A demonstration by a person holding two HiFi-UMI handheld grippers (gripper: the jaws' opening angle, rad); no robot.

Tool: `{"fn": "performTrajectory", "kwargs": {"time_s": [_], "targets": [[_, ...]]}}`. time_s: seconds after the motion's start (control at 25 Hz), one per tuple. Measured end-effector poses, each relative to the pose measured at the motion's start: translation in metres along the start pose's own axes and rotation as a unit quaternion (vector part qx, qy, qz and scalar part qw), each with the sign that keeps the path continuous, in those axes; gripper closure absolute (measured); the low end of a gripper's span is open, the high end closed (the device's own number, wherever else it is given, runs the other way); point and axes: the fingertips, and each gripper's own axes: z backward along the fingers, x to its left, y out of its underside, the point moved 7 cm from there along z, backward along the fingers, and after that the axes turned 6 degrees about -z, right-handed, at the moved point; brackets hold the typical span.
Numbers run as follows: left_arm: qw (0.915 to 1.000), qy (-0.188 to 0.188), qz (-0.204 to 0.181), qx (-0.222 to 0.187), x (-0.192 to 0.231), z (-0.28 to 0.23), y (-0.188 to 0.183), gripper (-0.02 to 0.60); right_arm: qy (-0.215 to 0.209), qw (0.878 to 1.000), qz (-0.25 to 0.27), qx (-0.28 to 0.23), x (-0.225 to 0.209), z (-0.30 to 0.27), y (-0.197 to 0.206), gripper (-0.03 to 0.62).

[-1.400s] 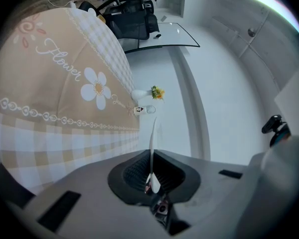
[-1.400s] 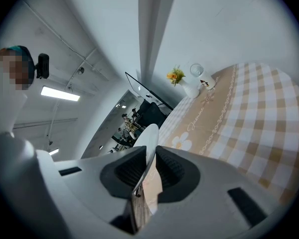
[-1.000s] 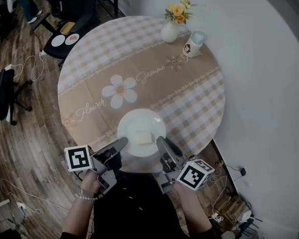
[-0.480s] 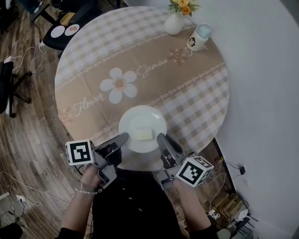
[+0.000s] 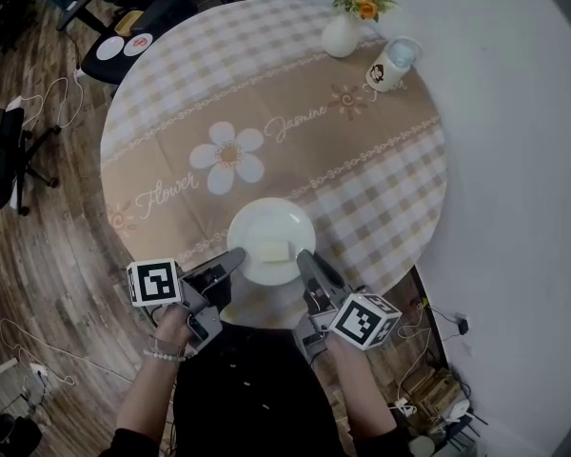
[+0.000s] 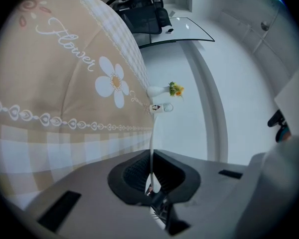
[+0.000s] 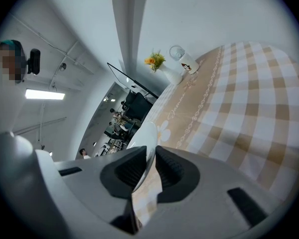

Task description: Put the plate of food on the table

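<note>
Left tongs and right tongs each clamp the plate rim, at the worktop's near edge.

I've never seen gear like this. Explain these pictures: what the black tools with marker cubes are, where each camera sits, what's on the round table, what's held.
No robot: a person holds a two-jaw clamp in each hand, the left gripper and the right gripper. The marker cube on each is part of the tool. The overhead picture comes from a camera on the person's head, looking down; the other two come from cameras riding on each gripper, looking along its jaws. At the far side of the table stand a vase of flowers and a mug. Both grippers are shut on the rim of a white plate carrying a pale piece of food, near the table's close edge. Whether it rests on the table cannot be told.
</note>
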Motion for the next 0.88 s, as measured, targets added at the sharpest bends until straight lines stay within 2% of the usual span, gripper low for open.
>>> {"fn": "performTrajectory", "kwargs": {"time_s": [0.4,0.48,0.6,0.88], "targets": [[0.9999,0.004,0.005,0.009,0.023,-0.026,-0.012,0.574,0.025,1.000,-0.002,0.010,-0.030,-0.019,-0.005,0.557],[0.9999,0.002,-0.003,0.012,0.028,-0.031,-0.014,0.574,0.030,0.999,-0.004,0.012,-0.037,-0.022,-0.004,0.557],[0.9991,-0.005,-0.035,0.020,0.042,-0.038,-0.017,0.574,0.042,0.999,-0.012,0.018,-0.050,-0.026,0.000,0.556],[0.9988,-0.023,-0.032,0.029,0.063,-0.048,-0.017,0.574,0.066,0.997,-0.012,0.033,-0.070,-0.034,0.006,0.554]]}}
